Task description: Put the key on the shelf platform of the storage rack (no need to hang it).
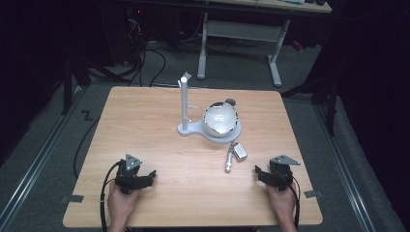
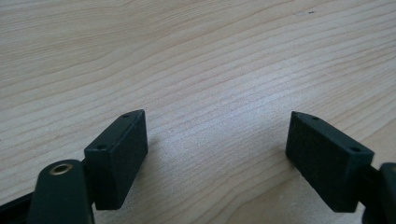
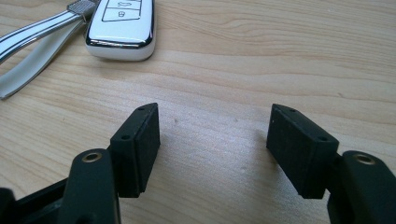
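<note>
Wood-grain table [image 1: 159,125]; glossy white key fob [image 3: 122,28]; both matte black claws apart.

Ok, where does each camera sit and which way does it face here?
High view: above the near edge, looking forward and down on the table; both hands show, holding the left gripper and right gripper.
Left gripper view: rides the left gripper, facing bare wood.
Right gripper view: rides the right gripper, facing the key fob, shared with the high view.
</note>
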`<control>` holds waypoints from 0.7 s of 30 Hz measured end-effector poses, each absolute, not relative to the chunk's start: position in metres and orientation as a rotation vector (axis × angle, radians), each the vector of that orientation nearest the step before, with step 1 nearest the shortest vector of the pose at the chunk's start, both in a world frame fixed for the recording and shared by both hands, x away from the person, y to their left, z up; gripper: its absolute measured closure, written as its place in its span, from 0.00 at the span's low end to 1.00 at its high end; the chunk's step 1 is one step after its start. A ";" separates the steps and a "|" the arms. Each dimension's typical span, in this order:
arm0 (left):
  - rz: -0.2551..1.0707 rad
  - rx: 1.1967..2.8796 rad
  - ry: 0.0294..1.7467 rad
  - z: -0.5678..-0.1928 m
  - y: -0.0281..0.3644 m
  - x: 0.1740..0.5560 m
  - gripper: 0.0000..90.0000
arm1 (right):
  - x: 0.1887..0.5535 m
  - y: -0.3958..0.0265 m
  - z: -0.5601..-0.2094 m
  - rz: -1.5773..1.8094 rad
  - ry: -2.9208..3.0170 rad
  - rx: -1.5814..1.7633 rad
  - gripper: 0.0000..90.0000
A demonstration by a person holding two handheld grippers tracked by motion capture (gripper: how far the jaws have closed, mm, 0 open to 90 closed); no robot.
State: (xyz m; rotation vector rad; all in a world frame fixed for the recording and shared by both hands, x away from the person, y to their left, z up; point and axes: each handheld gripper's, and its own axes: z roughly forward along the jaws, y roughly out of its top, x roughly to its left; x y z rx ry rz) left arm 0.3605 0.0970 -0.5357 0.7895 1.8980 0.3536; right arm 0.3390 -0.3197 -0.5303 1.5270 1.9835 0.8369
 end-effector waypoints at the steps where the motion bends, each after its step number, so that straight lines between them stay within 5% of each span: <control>1: 0.354 0.790 1.898 -0.536 0.097 0.360 0.24 | 0.339 -0.320 -0.530 0.837 1.983 1.526 0.39; 21: 0.353 0.788 1.899 -0.536 0.097 0.361 0.24 | 0.340 -0.320 -0.530 0.841 1.986 1.524 0.39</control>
